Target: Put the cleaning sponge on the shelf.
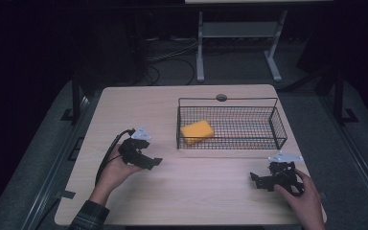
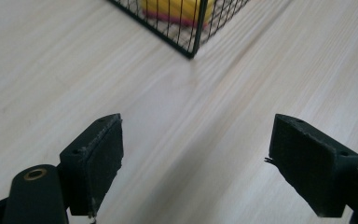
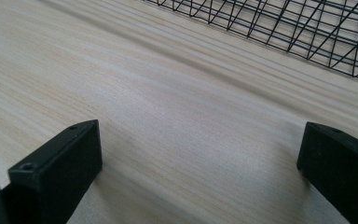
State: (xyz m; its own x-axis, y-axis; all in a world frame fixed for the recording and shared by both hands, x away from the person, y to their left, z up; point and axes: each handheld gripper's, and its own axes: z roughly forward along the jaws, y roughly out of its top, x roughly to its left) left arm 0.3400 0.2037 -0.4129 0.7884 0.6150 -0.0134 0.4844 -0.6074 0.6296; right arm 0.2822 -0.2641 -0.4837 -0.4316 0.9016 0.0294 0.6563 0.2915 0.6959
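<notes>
Nearest the high camera: two hands entering from the lower edge, each carrying a black two-jaw gripper over a pale wood-grain tabletop (image 1: 196, 191). Left gripper (image 1: 156, 162): held low at the left of centre, a grey plate on top and a cable trailing from it, aimed toward the near left corner of the basket; fingers (image 2: 98, 163) wide apart in its own view, nothing between them but bare wood. Right gripper (image 1: 253, 179): near the front right edge, well apart from the left one, likewise topped by a grey plate; fingers (image 3: 65, 172) spread wide, bare tabletop between them, the basket's wire wall across the top of its view. Wire basket (image 1: 278, 125): black, rectangular, open-topped, standing on the far right half of the tabletop. Sponge (image 1: 197, 131): yellow-orange block lying inside the basket at its left end, close to the near left corner; seen through the mesh in the left gripper view (image 2: 177, 7), where a pinkish underside shows. Neither gripper touches basket or sponge.
</notes>
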